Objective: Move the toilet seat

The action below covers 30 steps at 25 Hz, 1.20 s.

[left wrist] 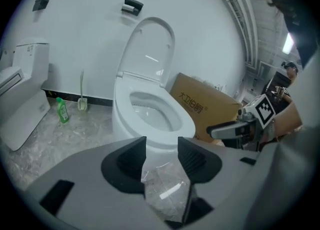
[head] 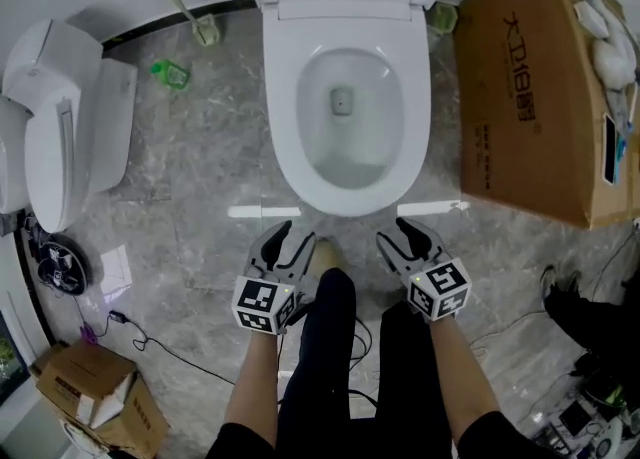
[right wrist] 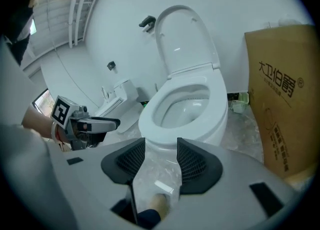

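A white toilet stands against the far wall. Its lid is raised upright, and the white seat ring lies flat round the bowl. In the head view, my left gripper and my right gripper hover side by side just short of the bowl's front edge, touching nothing. Each is open, and only floor shows between the jaws in the left gripper view and the right gripper view.
A large cardboard box stands right of the toilet. Another white toilet lies at the left. A green bottle and a brush holder sit near the wall. A small open box and cables lie on the floor.
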{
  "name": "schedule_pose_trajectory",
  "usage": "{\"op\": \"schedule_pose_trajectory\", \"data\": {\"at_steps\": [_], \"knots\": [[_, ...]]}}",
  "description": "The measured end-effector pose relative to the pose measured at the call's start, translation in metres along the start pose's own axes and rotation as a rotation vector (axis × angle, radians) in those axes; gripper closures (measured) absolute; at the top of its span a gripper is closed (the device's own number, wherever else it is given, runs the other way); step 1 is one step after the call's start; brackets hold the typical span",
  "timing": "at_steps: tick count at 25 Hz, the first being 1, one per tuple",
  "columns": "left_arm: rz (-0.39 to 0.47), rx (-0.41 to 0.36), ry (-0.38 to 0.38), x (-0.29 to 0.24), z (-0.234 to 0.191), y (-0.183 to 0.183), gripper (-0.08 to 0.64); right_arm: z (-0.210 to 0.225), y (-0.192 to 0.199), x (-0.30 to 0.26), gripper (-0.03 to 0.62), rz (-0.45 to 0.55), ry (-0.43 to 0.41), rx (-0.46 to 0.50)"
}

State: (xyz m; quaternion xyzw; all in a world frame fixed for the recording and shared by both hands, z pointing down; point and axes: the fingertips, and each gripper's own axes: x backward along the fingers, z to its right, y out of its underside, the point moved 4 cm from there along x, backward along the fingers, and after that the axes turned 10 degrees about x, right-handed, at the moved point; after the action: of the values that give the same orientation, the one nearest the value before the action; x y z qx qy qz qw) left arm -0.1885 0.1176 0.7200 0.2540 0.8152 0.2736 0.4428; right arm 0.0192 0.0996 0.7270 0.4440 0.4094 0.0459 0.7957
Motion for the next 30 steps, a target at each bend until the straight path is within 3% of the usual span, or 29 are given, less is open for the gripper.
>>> {"op": "schedule_pose_trajectory", "data": {"at_steps": [4,10,15,23,28,30], "knots": [[-0.040,-0.006,0.000,-0.020,-0.009,0.008,0.364,0.015,0.015,-0.018,0.382,-0.049,0.046,0.007],[-0.073,-0.024,-0.003,-0.044,-0.019,0.020,0.350,0.026,0.026,-0.037,0.380,-0.125,0.100,0.102],[-0.119,-0.058,-0.024,-0.056,-0.028,0.029,0.327,0.035,0.025,-0.043,0.385,-0.121,0.145,0.110],[-0.161,-0.166,-0.036,-0.072,-0.032,0.024,0.310,0.042,0.033,-0.046,0.379,-0.133,0.153,0.181],[-0.201,-0.241,-0.010,-0.079,-0.033,0.021,0.290,0.044,0.033,-0.047,0.376,-0.113,0.141,0.187],[-0.200,-0.235,-0.012,-0.080,-0.033,0.020,0.288,0.045,0.033,-0.046,0.377,-0.112,0.133,0.172]]}}
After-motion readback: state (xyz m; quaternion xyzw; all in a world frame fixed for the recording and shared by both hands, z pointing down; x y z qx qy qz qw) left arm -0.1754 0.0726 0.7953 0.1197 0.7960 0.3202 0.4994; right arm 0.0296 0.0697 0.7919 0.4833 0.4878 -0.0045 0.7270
